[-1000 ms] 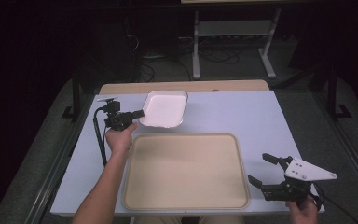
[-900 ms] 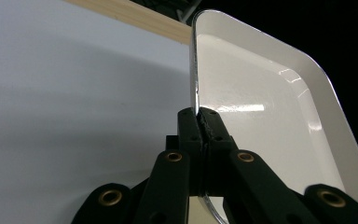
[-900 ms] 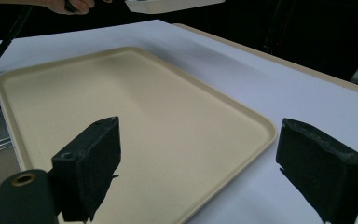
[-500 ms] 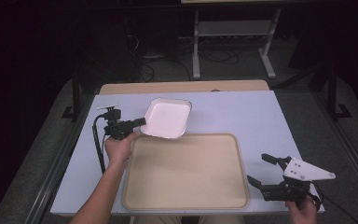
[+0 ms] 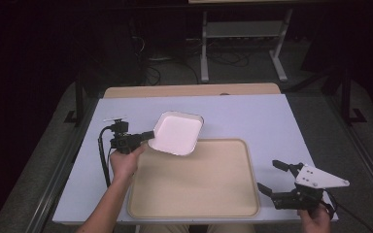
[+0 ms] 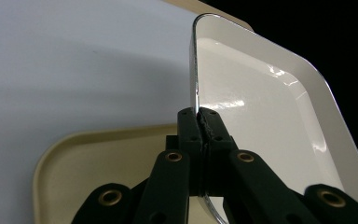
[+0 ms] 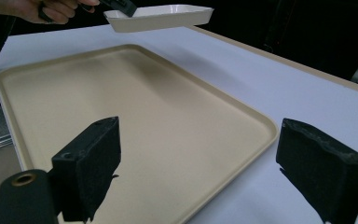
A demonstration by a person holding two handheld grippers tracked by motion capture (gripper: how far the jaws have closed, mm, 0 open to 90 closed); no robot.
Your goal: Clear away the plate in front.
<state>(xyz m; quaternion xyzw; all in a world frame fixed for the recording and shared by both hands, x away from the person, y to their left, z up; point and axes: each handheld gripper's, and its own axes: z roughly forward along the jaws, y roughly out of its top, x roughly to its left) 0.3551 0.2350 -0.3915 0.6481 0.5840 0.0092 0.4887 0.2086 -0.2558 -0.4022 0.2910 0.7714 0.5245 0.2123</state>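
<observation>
A white rectangular dish (image 5: 177,133) hangs in the air over the far left corner of the beige tray (image 5: 209,184). My left gripper (image 5: 149,137) is shut on the dish's near-left rim. In the left gripper view the two black jaws pinch the thin rim of the dish (image 6: 261,112) between their pads (image 6: 204,122), with the tray (image 6: 98,163) below. My right gripper (image 5: 271,177) rests open at the tray's right edge, near the table's front right corner. Nothing lies between its pads (image 7: 93,158) in the right gripper view, where the dish (image 7: 163,17) floats above the tray (image 7: 135,116).
The tray lies flat on a pale blue-white table (image 5: 262,116) with a wooden strip (image 5: 189,90) along its far edge. A metal stand (image 5: 243,39) and cables sit on the dark floor beyond. A black cable (image 5: 103,160) trails from the left gripper.
The left gripper has carried the dish toward the near side and slightly down, from above the bare table beyond the tray to over the tray's far left corner. The right gripper has stayed put.
</observation>
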